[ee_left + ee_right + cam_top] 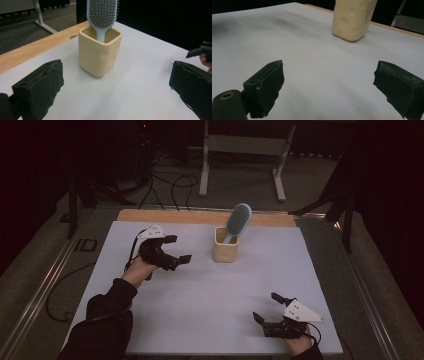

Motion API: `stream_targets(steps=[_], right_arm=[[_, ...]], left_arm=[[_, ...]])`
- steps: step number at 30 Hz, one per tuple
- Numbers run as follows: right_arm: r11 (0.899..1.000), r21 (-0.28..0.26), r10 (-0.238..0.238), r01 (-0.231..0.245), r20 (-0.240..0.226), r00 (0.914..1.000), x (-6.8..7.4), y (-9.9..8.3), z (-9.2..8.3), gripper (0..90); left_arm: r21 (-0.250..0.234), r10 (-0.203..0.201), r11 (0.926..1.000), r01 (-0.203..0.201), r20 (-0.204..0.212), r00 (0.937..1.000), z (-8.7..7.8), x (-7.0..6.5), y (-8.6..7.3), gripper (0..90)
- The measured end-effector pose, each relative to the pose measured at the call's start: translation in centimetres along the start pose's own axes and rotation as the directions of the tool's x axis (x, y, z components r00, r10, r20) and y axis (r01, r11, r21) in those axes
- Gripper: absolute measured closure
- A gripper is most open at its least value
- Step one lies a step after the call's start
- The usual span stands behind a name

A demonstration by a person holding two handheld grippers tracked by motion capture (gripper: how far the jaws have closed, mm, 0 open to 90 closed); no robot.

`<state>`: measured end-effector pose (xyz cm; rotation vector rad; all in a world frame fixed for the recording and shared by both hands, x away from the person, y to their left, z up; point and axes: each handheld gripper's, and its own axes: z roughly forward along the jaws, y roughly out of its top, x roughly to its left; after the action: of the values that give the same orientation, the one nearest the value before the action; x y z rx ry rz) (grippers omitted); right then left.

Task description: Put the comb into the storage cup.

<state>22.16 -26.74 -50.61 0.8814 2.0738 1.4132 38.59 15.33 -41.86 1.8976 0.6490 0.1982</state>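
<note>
Nothing is held at this moment: the left gripper is spread wide, and the right gripper is likewise spread, well apart from everything. Just ahead of the left gripper's jaws the cream cup is seen upright, with the blue hairbrush stood in it, handle down. The brush appears already placed, or not yet lifted. Beyond the cup, the table's wooden edge is met; bare white sheet lies all around.
</note>
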Motion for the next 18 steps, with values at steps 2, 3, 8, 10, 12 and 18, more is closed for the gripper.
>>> stream_targets(steps=[2,3,8,10,12,18], right_arm=[[1.000,-0.001,-0.001,0.001,0.001,1.0000,0.0,0.0,0.0,8.9],[1.000,-0.001,-0.003,0.003,0.000,1.0000,0.0,0.0,0.0,8.9],[1.000,-0.001,0.000,0.000,0.000,1.0000,0.0,0.0,0.0,8.9],[1.000,-0.002,-0.004,0.004,0.001,1.0000,0.0,0.1,0.0,8.9],[1.000,0.000,-0.006,0.006,0.001,1.0000,0.0,0.0,0.0,8.9],[1.000,0.001,-0.003,0.003,0.000,1.0000,0.1,0.0,0.0,8.9]], left_arm=[[-0.001,-0.007,1.0000,0.007,-0.004,1.0000,-0.3,0.1,-0.4,0.0],[0.000,-0.006,1.0000,0.006,-0.004,1.0000,-0.4,0.1,-0.6,0.0],[0.008,-0.006,0.9999,0.006,-0.009,0.9999,-1.0,-0.2,-1.5,0.0],[0.011,-0.001,0.9999,0.001,-0.009,1.0000,-1.4,-0.4,-1.8,0.0],[0.018,0.002,0.9998,-0.002,-0.012,0.9999,-1.8,-0.6,-2.2,0.0],[0.046,0.017,0.9988,-0.015,-0.028,0.9995,-3.3,-1.2,-3.7,0.0]])
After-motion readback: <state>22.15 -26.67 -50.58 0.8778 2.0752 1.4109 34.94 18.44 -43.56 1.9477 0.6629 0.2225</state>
